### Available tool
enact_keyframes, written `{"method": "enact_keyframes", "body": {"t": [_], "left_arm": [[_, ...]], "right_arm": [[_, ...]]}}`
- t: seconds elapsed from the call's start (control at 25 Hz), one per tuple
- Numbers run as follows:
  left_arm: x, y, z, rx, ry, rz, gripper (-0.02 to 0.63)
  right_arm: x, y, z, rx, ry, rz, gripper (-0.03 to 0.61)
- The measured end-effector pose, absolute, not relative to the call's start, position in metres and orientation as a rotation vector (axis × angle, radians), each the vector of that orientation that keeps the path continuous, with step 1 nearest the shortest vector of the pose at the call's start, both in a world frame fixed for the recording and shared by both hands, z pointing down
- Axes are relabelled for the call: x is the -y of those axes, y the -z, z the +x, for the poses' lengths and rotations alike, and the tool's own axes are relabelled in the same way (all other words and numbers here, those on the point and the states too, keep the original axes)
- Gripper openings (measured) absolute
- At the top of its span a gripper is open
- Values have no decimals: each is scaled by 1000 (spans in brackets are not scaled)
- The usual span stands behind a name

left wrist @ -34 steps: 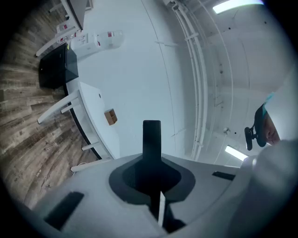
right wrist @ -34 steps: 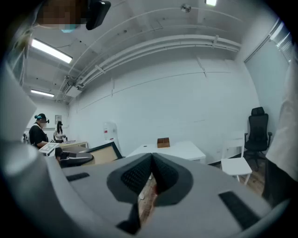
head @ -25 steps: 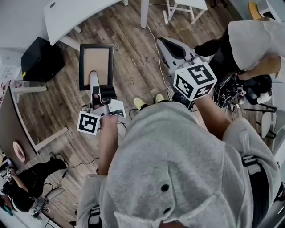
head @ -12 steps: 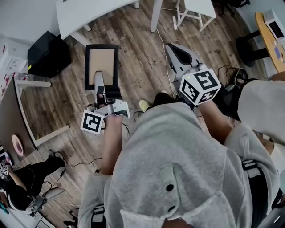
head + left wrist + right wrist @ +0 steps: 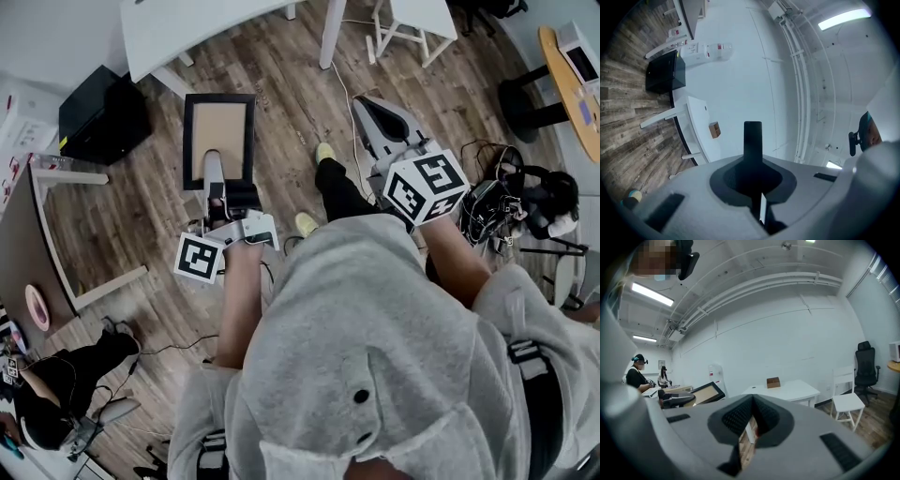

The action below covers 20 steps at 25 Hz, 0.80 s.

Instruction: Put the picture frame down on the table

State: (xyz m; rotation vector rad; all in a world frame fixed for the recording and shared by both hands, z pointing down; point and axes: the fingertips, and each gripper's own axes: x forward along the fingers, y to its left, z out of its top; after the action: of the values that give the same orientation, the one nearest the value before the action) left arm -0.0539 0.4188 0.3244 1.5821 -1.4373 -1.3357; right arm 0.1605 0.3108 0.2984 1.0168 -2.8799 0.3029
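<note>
The picture frame, black-edged with a tan middle, hangs over the wooden floor in the head view. My left gripper is shut on its near edge, one finger lying across the tan face. From the left gripper view the frame is a dark bar standing edge-on between the jaws. My right gripper is held out to the right of the frame, shut and with nothing in it. The right gripper view catches the frame at its left. A white table stands beyond the frame.
A small brown box sits on the white table. A black box stands on the floor at left, beside a brown table. A white chair stands at the back. Cables and gear lie at right.
The frame and both grippers have shifted a little to the right and toward the white table. The person in white at the right edge has gone from view. My leg has stepped forward.
</note>
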Motion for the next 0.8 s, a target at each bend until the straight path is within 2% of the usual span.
{"method": "enact_keyframes", "body": {"t": [0.8], "left_arm": [[-335,-322,-102,1481,1331,1580,26]], "right_arm": [[-217,-308,118,2872,-326,988,26]]}}
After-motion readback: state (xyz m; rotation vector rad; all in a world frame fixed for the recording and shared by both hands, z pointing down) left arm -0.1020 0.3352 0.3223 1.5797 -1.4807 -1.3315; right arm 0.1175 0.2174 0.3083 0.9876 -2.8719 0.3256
